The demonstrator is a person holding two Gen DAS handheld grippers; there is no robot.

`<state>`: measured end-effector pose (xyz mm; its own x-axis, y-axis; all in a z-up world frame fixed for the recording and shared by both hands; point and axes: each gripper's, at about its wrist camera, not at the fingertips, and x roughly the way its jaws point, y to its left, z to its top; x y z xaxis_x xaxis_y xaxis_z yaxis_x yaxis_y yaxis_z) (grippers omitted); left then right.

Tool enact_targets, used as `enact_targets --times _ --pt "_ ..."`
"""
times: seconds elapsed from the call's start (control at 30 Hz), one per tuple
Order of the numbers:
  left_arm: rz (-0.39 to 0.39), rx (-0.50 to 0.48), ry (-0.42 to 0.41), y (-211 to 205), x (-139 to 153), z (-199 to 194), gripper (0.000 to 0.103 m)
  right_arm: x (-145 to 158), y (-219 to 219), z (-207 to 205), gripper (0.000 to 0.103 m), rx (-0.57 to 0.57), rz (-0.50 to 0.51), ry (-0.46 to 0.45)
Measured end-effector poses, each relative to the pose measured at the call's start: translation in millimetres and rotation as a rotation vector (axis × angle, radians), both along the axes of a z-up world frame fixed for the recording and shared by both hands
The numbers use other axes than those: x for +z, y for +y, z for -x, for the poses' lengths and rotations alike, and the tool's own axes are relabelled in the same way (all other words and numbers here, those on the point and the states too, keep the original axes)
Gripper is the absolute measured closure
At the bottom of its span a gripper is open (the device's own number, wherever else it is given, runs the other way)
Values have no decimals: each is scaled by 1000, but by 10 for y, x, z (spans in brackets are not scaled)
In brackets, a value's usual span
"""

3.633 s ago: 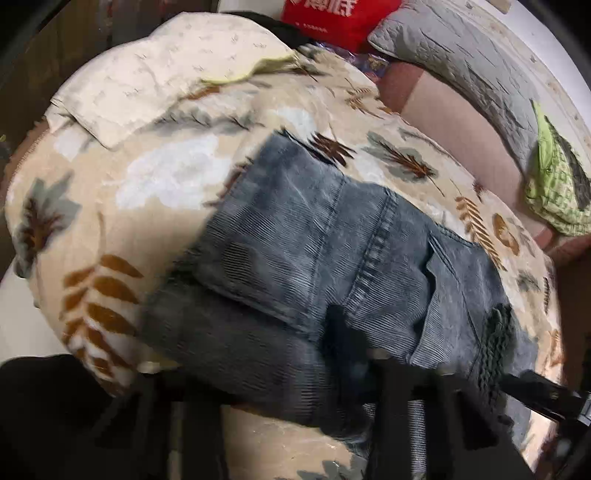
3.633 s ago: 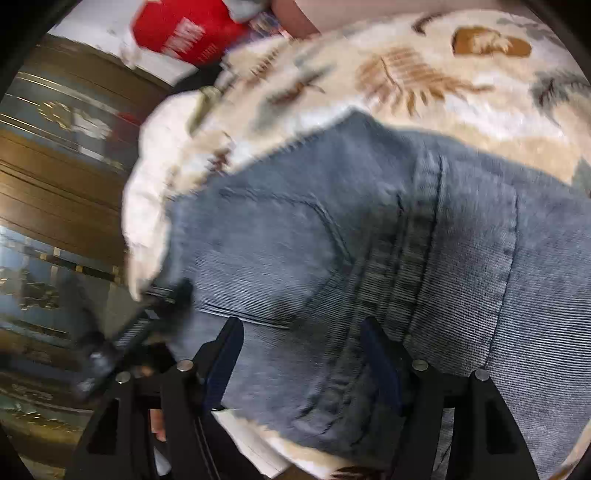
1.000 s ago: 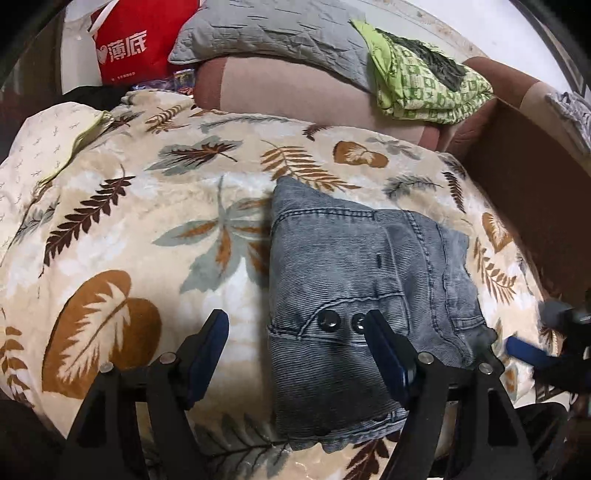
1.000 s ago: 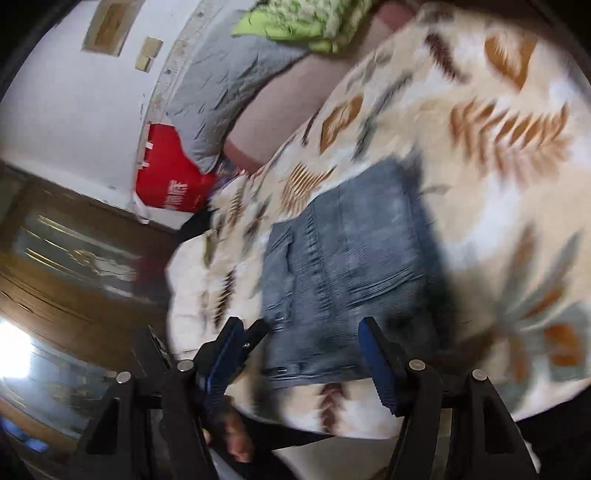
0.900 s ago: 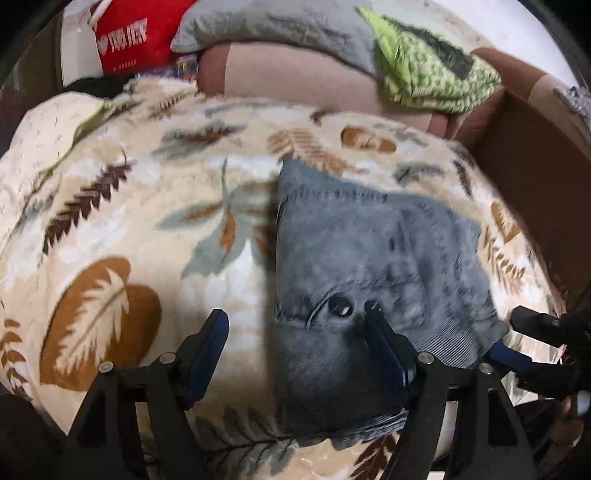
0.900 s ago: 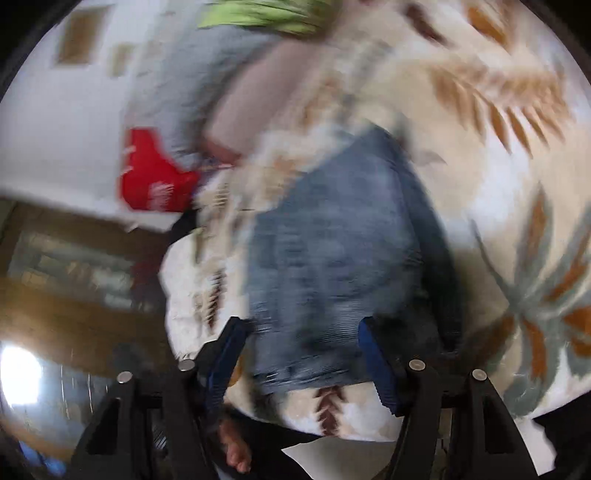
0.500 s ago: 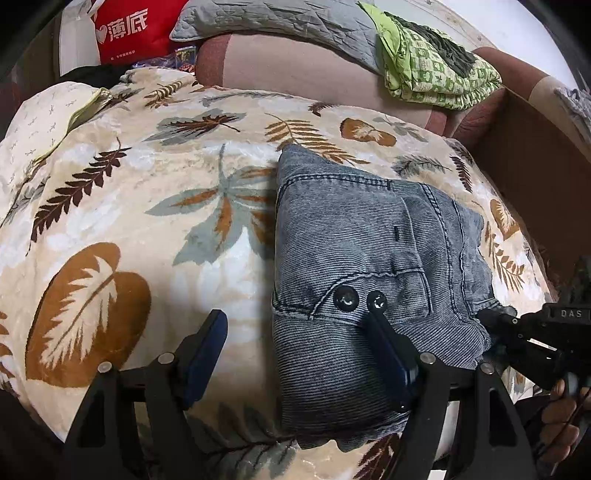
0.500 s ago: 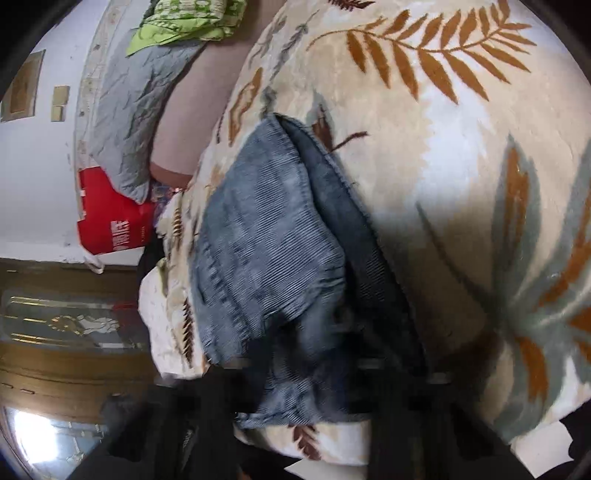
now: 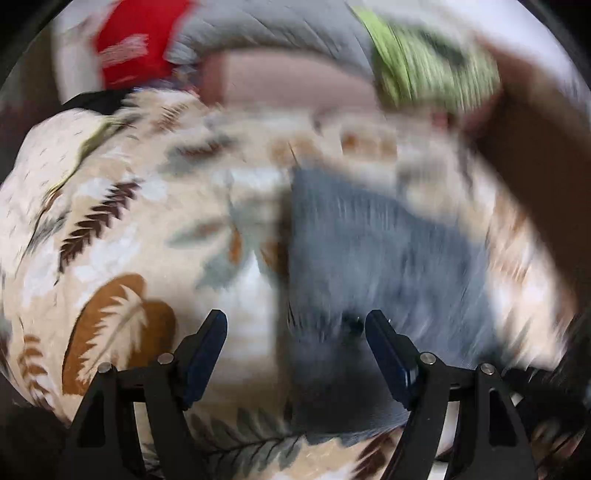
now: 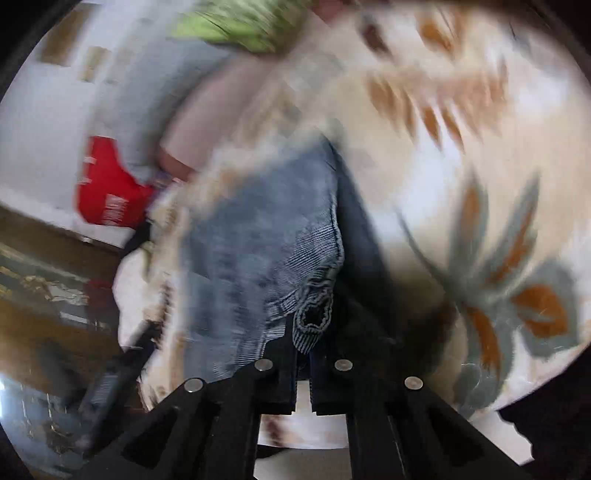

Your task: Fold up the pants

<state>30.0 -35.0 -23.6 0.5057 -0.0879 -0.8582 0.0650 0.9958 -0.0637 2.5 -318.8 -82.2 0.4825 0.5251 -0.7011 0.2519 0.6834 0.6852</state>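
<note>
- The folded pants (image 9: 384, 258), of grey-blue denim, lie on a leaf-print blanket (image 9: 122, 236) that covers a bed or sofa; both views are blurred, so fine detail is lost.
- In the left wrist view the pants sit right of centre on the blanket, their near end reaching down between and past the tips of the left gripper (image 9: 295, 332).
- The left gripper has its jaws spread wide. One blue-padded finger hangs over bare blanket and the other over the denim, and neither pad presses on the cloth as far as the blur lets one tell.
- The right gripper (image 10: 303, 354) has its jaws pressed nearly together, pinching a bunched edge of the pants (image 10: 258, 236); a puckered fold of denim pokes up just above the tips.
- From that pinched point the pants run away up and to the left across the blanket (image 10: 461, 155), with a dark shadowed gap along their right edge.
- Beyond the blanket in the left wrist view lie a red bag (image 9: 136, 48) with white lettering, a grey quilted pillow (image 9: 273, 29), a pinkish cushion (image 9: 291, 85) and a green patterned cloth (image 9: 432, 62).
- The right wrist view shows the same red bag (image 10: 107, 192) and green cloth (image 10: 236, 22), a white wall (image 10: 40, 99), and dark wooden furniture (image 10: 48, 280) at the left.
- At the lower right of the left wrist view a dark blurred shape shows; it cannot be told what it is.
</note>
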Motion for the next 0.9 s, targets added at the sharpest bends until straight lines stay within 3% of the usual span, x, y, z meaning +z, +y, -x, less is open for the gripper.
enact_targets --times 0.07,0.13,0.23,0.33,0.43,0.47,0.6,0.67,0.73,0.8,0.9 --pt "-56 -6 -15 -56 -140 44 25 46 -1 24 94 15 6 -29" --pt "-21 16 -6 -5 -139 43 25 153 -12 59 91 35 52 -38" --pt "-30 -4 -8 -4 -144 25 23 374 -145 150 89 6 80 -52" --pt "-25 4 -17 -9 -154 36 23 791 -125 109 87 -28 131 -149" --pt "-24 5 -18 -9 -152 50 23 1128 187 -234 87 100 97 -241" --pt "-23 5 -17 -9 -153 51 23 1156 290 -386 82 145 102 -256" --pt "-13 8 -20 5 -164 51 23 782 433 -1120 80 209 77 -168" --pt "0 4 -21 0 -166 57 23 386 256 -1313 80 155 110 -61" --pt "2 1 -26 4 -168 60 23 10 105 -1360 87 84 -35 25" --pt "50 9 -19 68 -163 50 23 174 209 -1346 84 113 54 11" --pt "191 25 -9 241 -92 54 25 636 582 -1429 83 227 229 -40"
